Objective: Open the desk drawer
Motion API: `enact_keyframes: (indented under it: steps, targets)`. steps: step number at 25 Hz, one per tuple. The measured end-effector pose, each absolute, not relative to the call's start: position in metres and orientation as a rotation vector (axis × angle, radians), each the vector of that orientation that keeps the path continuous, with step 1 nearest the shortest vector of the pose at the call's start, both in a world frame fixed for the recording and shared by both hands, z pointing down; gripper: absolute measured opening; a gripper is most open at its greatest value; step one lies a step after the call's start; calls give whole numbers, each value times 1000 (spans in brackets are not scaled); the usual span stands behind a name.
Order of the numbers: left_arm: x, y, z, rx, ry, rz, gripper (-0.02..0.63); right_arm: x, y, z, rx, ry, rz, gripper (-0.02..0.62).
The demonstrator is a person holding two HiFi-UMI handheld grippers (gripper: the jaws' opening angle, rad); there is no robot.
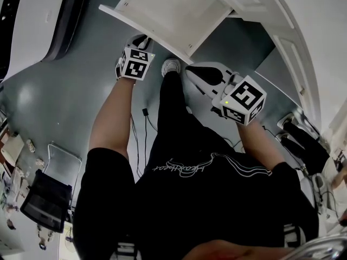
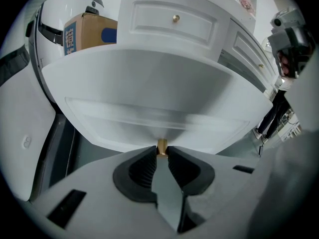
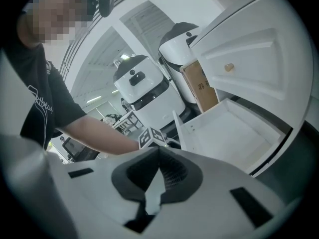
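Left gripper (image 2: 162, 152) jaws pinch brass knob (image 2: 162, 144) of pulled-out drawer (image 2: 149, 93)

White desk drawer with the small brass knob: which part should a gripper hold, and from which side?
Grip the small round brass knob in the middle of the white drawer front, coming straight from the front. It is the only part standing out from the panel. The left gripper is shut on it this way.
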State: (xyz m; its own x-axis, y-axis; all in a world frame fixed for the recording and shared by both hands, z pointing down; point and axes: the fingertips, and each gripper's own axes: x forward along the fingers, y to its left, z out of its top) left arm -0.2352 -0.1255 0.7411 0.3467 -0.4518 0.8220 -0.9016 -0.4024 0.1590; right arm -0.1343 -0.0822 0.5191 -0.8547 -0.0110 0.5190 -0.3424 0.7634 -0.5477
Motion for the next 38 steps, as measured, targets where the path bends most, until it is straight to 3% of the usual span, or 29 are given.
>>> enact_keyframes:
  steps: [8,13,16,23,33,38]
  targets:
    - [-234,-132,734,1991,-1277,935,83,-122,-78,516,293,-2479,958,6]
    - [-230,-126,705,1953,-1254,760,163,-115,-79,486,316,-2536,950,6]
    - [-228,-111,665,1963,-1273,639,170,-106,-70,458,329,-2575,936,6]
    - [-185,-49,521,2096,-1278,448,170,-70,-33,372,356,-2667,725,6]
    - [-83,55,232,2273,-1208,-10,163,3,55,197,413,-2886,687,6]
    - [-42,103,145,2433,-1168,-84,79,23,91,135,395,-2999,606,6]
